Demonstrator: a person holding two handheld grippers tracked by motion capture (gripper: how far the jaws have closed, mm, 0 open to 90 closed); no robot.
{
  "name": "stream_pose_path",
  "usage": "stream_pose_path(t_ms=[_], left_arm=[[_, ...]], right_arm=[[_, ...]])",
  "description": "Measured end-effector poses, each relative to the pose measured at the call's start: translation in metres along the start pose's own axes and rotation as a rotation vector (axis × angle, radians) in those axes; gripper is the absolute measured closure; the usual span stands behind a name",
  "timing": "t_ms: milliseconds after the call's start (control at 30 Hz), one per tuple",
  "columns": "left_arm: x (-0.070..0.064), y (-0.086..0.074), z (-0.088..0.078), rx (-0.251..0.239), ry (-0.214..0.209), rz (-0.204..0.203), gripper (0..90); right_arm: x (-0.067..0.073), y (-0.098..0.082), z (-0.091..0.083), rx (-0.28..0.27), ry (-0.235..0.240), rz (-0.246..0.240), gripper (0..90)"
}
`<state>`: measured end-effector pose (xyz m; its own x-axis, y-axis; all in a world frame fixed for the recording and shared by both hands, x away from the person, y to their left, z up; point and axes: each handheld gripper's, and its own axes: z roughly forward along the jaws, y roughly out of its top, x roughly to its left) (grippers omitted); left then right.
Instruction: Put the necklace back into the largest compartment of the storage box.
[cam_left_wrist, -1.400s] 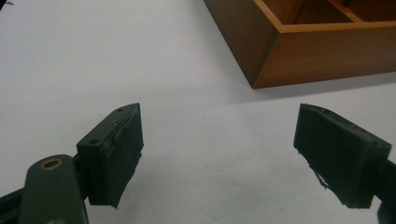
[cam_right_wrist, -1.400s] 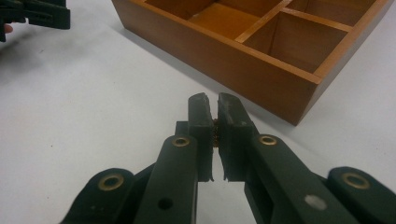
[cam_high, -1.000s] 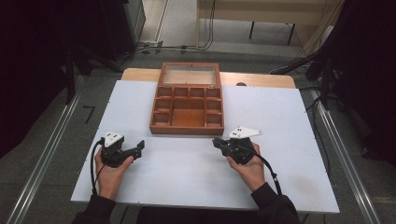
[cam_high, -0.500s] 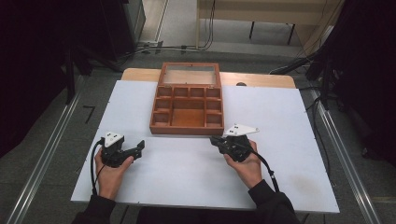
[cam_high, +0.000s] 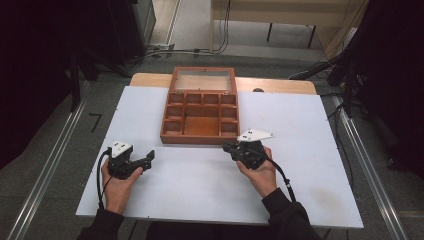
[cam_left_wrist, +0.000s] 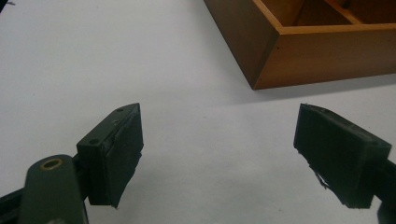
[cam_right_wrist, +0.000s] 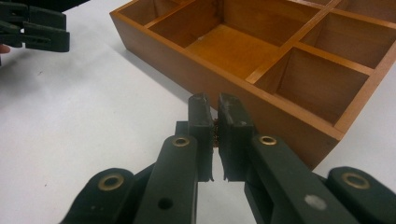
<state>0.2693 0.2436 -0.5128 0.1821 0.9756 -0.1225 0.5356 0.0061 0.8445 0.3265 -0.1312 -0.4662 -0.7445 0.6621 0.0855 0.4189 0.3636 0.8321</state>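
An open wooden box (cam_high: 199, 138) with several empty compartments stands at the middle of the white table; its glass-paned lid (cam_high: 202, 80) lies folded back behind it. My right gripper (cam_high: 228, 148) rests on the table just off the box's near right corner, its jaws shut. In the right gripper view the pads (cam_right_wrist: 201, 126) sit almost together before the box wall (cam_right_wrist: 280, 126); a tiny brownish speck shows in the slit, and I cannot tell what it is. My left gripper (cam_high: 146, 159) lies at the near left, open. Its jaws stand wide around bare table (cam_left_wrist: 215, 140), with the box corner (cam_left_wrist: 303, 56) ahead.
The white table top (cam_high: 310, 130) ends at a wooden strip (cam_high: 280, 85) at the back. Metal rails (cam_high: 365, 160) run along both sides on the floor. Cables (cam_high: 195, 50) and table legs stand beyond the far edge. The left gripper's jaws (cam_right_wrist: 32, 28) show at the upper left of the right gripper view.
My right gripper has edged a little to the left, closer to the box's near right corner. The left gripper has stayed put.
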Motion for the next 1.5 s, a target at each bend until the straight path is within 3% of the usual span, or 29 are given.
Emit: stream_pose_path(t_ms=[1500], left_arm=[[0.000,0.000,-0.001,-0.003,-0.012,-0.001,16.4]], right_arm=[[-0.003,0.037,0.038,-0.019,-0.023,0.002,82.5]])
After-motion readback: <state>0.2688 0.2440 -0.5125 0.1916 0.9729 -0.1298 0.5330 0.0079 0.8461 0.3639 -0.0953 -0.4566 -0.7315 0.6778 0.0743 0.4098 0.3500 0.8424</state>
